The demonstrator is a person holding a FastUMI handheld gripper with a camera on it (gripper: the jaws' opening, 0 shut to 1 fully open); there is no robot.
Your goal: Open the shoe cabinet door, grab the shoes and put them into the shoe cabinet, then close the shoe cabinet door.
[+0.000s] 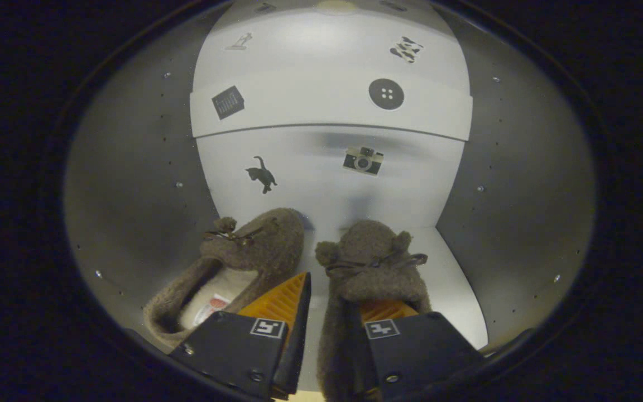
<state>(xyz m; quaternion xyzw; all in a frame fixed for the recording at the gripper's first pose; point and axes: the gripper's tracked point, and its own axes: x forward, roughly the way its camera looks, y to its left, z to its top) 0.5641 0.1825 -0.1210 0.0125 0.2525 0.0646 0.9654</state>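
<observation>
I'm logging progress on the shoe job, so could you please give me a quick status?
Gripper inside cabinet, fingers straddling right shoe's side wall, grip unconfirmed. Left shoe on cabinet floor beside it. Shelf above, nothing blocking.

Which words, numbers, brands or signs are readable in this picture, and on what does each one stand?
No text can be read.
Stickers on the cabinet's back wall: pictures only, namely a cat, a camera and a button.
Dark square sticker: its marks are too blurred to read.
Label inside the left shoe: too small to read.
Square tags on the gripper: patterns, not words.
</observation>
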